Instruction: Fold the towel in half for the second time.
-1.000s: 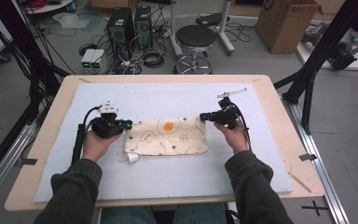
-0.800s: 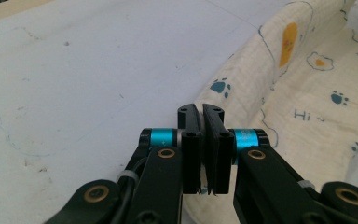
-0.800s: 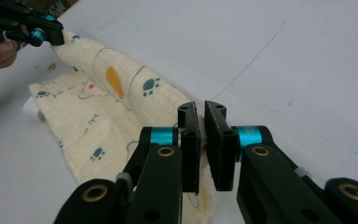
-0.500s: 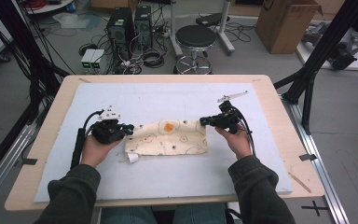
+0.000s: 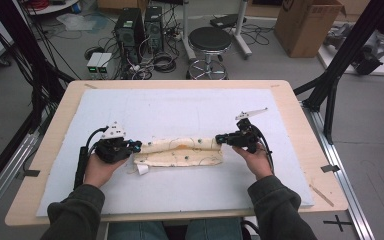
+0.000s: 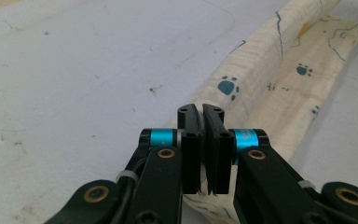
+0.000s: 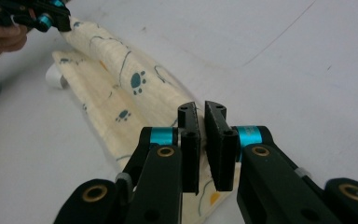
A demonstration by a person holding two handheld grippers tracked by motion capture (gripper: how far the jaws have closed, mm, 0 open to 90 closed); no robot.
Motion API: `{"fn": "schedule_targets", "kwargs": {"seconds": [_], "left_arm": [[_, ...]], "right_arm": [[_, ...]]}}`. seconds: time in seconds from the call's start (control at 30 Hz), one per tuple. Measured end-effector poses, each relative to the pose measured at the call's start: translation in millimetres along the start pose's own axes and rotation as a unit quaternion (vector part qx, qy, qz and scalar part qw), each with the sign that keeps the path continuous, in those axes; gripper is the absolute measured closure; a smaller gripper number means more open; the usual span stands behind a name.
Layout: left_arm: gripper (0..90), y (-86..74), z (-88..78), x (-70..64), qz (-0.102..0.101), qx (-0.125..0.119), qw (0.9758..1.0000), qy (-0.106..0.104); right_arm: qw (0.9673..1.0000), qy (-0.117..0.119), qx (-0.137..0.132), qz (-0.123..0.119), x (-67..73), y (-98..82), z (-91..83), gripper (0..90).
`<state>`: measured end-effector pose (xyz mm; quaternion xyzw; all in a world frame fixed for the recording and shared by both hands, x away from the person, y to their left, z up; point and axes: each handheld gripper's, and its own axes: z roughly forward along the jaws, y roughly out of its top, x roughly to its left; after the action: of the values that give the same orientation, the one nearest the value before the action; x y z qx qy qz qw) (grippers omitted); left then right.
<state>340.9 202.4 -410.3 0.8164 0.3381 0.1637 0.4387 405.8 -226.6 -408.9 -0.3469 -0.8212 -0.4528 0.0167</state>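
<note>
Two black tongs pinch opposite ends of a cream cloth printed with teal paw marks (image 5: 180, 151), folded into a long strip at the centre of the high view on the pale blue mat (image 5: 190, 107) covering the worktop. Left tongs (image 5: 136, 146) and right tongs (image 5: 220, 138) are each clamped on the fabric. No writing is readable.

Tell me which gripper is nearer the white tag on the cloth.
Left. The left gripper pinches the cloth end just above the white tag; the right gripper grips the far end.
</note>
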Motion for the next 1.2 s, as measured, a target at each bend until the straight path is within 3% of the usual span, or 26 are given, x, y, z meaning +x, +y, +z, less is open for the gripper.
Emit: {"fn": "schedule_targets", "kwargs": {"seconds": [0.13,0.6,0.9,1.07,1.2], "left_arm": [[85.5,-5.0,-2.4,-5.2,0.009,-0.003,1.0,-0.004],[84.1,-14.9,-2.1,-20.9,0.049,0.033,0.9981,-0.018],[73.0,-20.0,-3.9,-22.0,0.05,0.054,0.9966,-0.038],[61.8,-23.6,-12.5,-19.5,0.033,0.042,0.9976,-0.045],[54.8,-19.7,-23.8,-16.5,0.024,0.016,0.9982,-0.052]], "right_arm": [[0.9999,-0.003,0.001,-0.011,3.8,-5.1,0.0,84.5],[0.9991,-0.012,0.027,-0.032,17.2,-29.7,1.7,83.6],[0.9987,-0.01,0.029,-0.04,20.5,-40.3,1.5,75.8],[0.9988,-0.008,0.026,-0.041,22.7,-42.8,-2.8,64.1],[0.9984,0.001,0.019,-0.053,28.8,-39.2,-11.5,56.2]]}}
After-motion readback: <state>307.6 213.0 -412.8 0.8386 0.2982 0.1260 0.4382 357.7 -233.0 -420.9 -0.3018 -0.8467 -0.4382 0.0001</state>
